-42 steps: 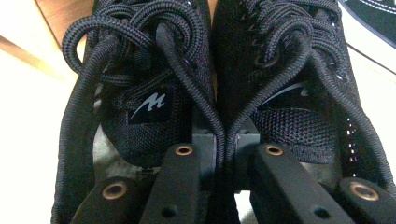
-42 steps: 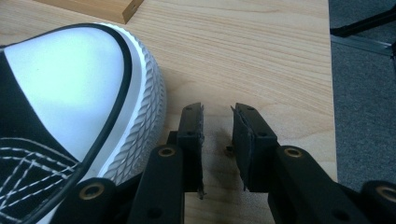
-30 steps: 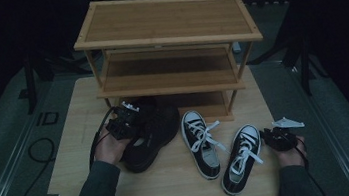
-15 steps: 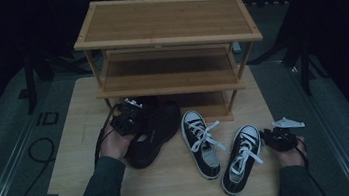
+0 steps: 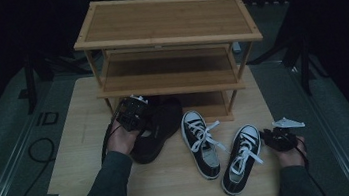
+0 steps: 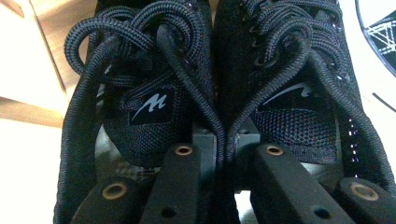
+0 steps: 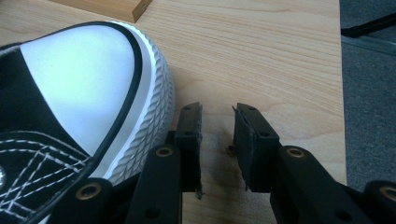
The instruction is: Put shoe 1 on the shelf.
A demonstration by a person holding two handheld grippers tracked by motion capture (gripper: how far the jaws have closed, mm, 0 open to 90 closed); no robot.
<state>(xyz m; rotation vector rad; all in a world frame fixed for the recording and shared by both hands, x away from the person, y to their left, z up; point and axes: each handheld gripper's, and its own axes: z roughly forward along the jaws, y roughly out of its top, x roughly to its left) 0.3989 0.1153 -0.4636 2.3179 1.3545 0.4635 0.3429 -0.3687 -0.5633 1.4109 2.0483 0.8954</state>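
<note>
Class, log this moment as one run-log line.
left gripper: shut on black shoes | right gripper: open, beside sneaker toe | shoe rack: shelves bare

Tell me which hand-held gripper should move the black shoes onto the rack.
Left. The left hand-held gripper already pinches both black shoes together by the rack; the right hand-held gripper sits open beside a sneaker.

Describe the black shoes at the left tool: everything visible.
The black shoes are a matching pair of knit mesh trainers with thick round black laces and a white swoosh-like logo on each tongue. They lie side by side, touching, on the table in front of the rack, toes under its bottom shelf. The left tool has its jaws inside the shoe openings, pinching the two adjoining inner collars together.
</note>
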